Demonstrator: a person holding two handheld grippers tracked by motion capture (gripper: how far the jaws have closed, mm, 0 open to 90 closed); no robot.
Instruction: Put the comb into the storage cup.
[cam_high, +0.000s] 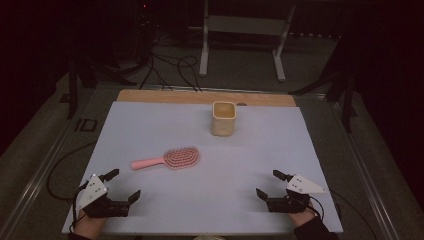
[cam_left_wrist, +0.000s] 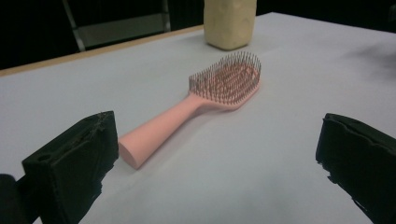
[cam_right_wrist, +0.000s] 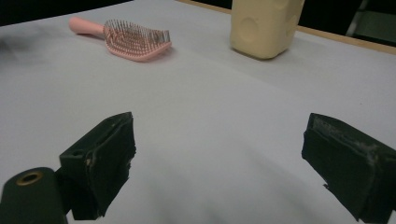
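Note:
A pink hairbrush (cam_high: 167, 158) lies bristles up on the white table sheet (cam_high: 210, 165), its handle pointing left. Behind it a cream square cup (cam_high: 223, 118) stands upright near the far edge. My left gripper (cam_high: 124, 184) rests open at the near left corner, nothing between its jaws. In the left gripper view the hairbrush (cam_left_wrist: 201, 100) lies just ahead, its handle end close to the left jaw, with the cup (cam_left_wrist: 229, 22) beyond. My right gripper (cam_high: 272, 183) is open and empty at the near right. Its own view has the hairbrush (cam_right_wrist: 126, 39) far left and the cup (cam_right_wrist: 266, 28).
A wooden table edge (cam_high: 205, 97) runs along the back of the sheet. A white metal stand (cam_high: 242, 30) and black cables (cam_high: 170, 70) are on the floor beyond. Metal rails flank the table on both sides.

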